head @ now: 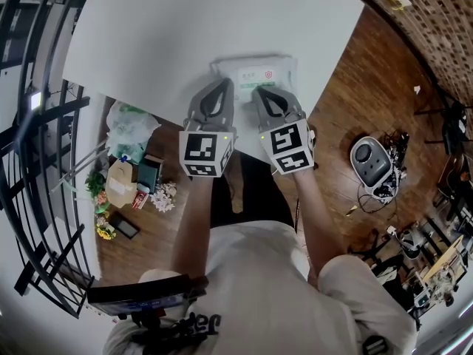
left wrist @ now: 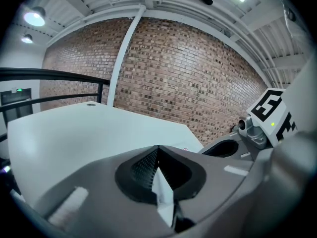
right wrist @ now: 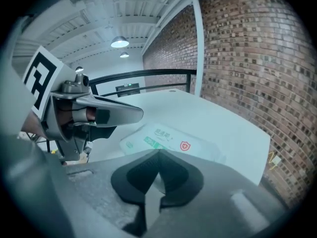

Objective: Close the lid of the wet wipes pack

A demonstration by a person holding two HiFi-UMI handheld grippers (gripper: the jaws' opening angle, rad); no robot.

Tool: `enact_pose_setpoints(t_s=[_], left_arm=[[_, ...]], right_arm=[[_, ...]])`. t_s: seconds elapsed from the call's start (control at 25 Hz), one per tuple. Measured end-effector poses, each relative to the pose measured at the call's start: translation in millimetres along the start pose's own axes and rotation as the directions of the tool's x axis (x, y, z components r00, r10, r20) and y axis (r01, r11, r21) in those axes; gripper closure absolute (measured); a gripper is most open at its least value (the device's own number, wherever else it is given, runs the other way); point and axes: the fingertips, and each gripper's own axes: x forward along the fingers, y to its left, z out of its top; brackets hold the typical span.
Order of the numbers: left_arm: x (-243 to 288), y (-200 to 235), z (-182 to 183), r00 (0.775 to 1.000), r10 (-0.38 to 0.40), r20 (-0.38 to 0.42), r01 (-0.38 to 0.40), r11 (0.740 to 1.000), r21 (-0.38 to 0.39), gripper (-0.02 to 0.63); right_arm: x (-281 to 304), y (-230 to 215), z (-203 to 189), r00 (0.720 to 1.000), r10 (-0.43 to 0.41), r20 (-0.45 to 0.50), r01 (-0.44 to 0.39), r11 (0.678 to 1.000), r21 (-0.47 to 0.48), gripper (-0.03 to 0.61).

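The wet wipes pack (head: 255,71) is white with a green strip and a red shield mark, and lies flat on the white table (head: 170,35) near its front edge. The right gripper view shows the pack (right wrist: 173,142) just beyond the jaws. My left gripper (head: 225,82) is shut, its tips over the pack's near left edge. My right gripper (head: 259,90) is shut too, its tips over the near edge beside the left one. In their own views the left gripper (left wrist: 157,148) and right gripper (right wrist: 158,152) hold nothing. I cannot tell how the lid stands.
The table's front edge (head: 140,103) runs right under both grippers. Below it, on the wooden floor, stand bags and flowers (head: 126,168) at the left and a round grey device (head: 372,161) with cables at the right. A black railing (head: 29,124) lines the left.
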Motion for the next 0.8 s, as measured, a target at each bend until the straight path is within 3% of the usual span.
enact_pose_setpoints(t_s=[0.24, 0.44, 0.6, 0.8], left_arm=[[0.4, 13.6, -0.6, 1.0, 0.019, 0.0, -0.019, 1.0, -0.014, 0.597], [3.1, 17.8, 1.1, 1.0, 0.017, 0.0, -0.017, 1.0, -0.025, 0.597], [4.1, 19.0, 4.4, 1.0, 0.005, 0.002, -0.005, 1.0, -0.029, 0.597], [-1.2, 18.7, 22.6, 1.0, -0.013, 0.024, 0.013, 1.0, -0.01, 0.597]], right_arm=[[4.0, 1.5, -2.9, 0.995, -0.038, -0.091, 0.031, 0.997, -0.075, 0.592], [7.4, 1.2, -5.8, 0.987, -0.016, -0.158, 0.006, 0.998, -0.064, 0.592], [13.1, 3.0, -2.9, 0.987, -0.007, -0.162, -0.004, 0.998, -0.064, 0.592], [15.0, 0.4, 0.4, 0.99, -0.094, -0.102, 0.083, 0.991, -0.103, 0.592]])
